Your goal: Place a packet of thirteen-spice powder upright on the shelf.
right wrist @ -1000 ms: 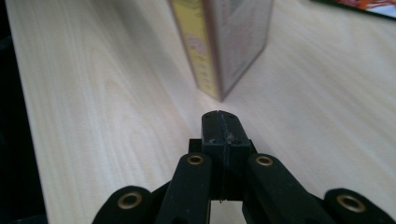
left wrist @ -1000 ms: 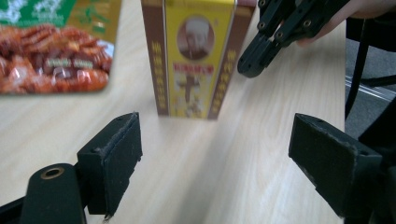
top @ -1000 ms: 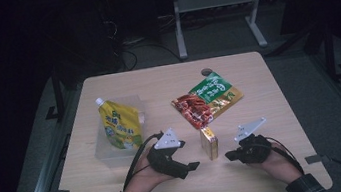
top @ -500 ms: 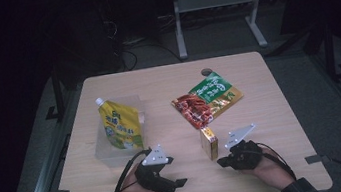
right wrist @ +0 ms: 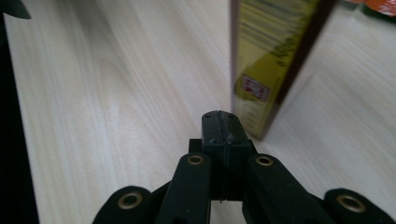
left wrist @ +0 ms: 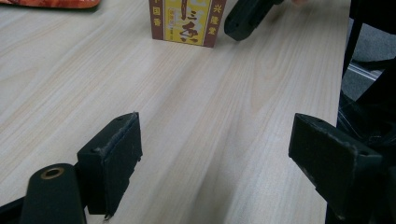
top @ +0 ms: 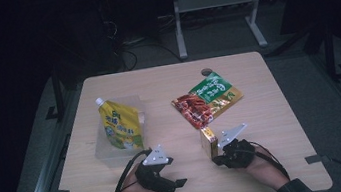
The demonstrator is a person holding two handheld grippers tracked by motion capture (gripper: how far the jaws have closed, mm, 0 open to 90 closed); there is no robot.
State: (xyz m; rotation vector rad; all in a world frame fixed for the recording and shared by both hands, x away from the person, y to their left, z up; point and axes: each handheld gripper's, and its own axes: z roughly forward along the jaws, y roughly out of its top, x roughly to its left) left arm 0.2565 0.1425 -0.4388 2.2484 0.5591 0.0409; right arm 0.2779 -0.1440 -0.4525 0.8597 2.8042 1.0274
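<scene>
The small yellow box (top: 209, 141) stands upright on the surface (top: 281, 110), long axis vertical, just beyond and beside the clenched, empty right claw (right wrist: 224, 128), while the left claw (left wrist: 224, 163), released wide, points toward its printed face.

Between the 2 grippers a strip of bare pale wooden table (top: 186, 149) is lying open, and the wide-apart jaws of the left gripper (left wrist: 215, 154) are looking straight across it with nothing between them. At the far end of that strip the small upright yellow and maroon cardboard box (top: 208, 141) is standing in the way, with the closed right gripper (right wrist: 223, 122) sitting just beside its near corner. Farther back, the yellow spouted pouch (top: 120, 127) in its clear plastic tray (top: 103, 153) and the red and green snack packets (top: 207, 98) are blocking the middle, leaving a bare lane between them.
</scene>
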